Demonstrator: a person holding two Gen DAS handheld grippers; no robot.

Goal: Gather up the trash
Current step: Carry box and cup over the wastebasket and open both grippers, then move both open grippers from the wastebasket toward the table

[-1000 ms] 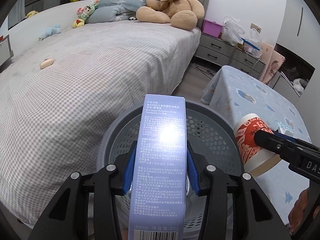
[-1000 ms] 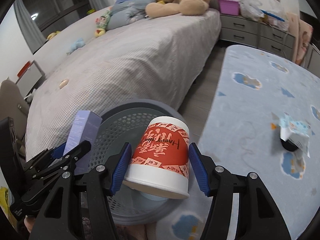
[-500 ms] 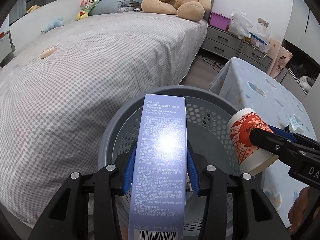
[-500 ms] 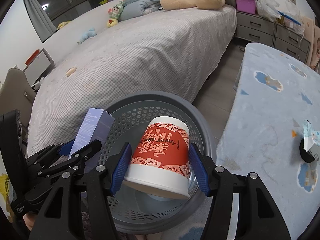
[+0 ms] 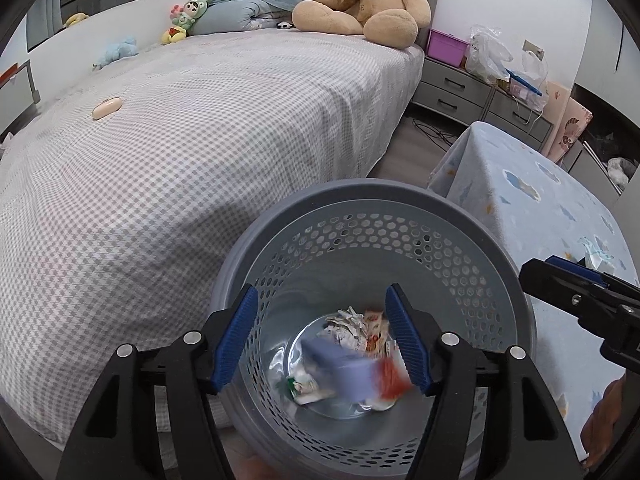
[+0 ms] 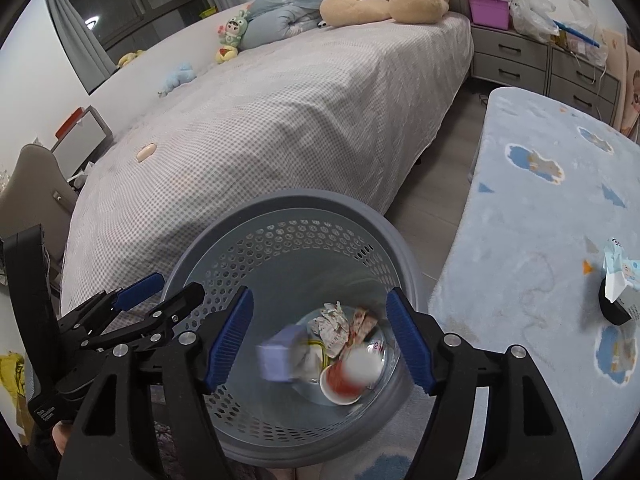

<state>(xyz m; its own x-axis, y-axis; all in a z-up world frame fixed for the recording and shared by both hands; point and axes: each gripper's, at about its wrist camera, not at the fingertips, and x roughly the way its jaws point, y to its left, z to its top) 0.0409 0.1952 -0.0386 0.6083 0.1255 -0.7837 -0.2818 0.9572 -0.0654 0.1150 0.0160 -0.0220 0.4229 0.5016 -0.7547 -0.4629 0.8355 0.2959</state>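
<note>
A grey perforated waste basket [image 5: 400,208] stands between the bed and a low table; it also shows in the right wrist view [image 6: 304,204]. My left gripper [image 5: 322,336] is open and empty above it. My right gripper [image 6: 320,336] is open and empty above it too. A lilac box [image 5: 340,368] and a red-and-white paper cup [image 6: 348,376] lie blurred at the basket's bottom, among crumpled wrappers [image 6: 332,322]. The lilac box also shows in the right wrist view [image 6: 280,356].
A bed with a checked cover [image 5: 180,140] fills the left, with a teddy bear [image 5: 360,8] at its head. A low table with a blue cloud cloth [image 6: 560,208] stands on the right, with a crumpled packet [image 6: 620,276] on it. Grey drawers [image 5: 460,88] stand behind.
Both grippers opened. The lilac box left the left gripper and the paper cup left the right gripper; both have dropped into the basket.
</note>
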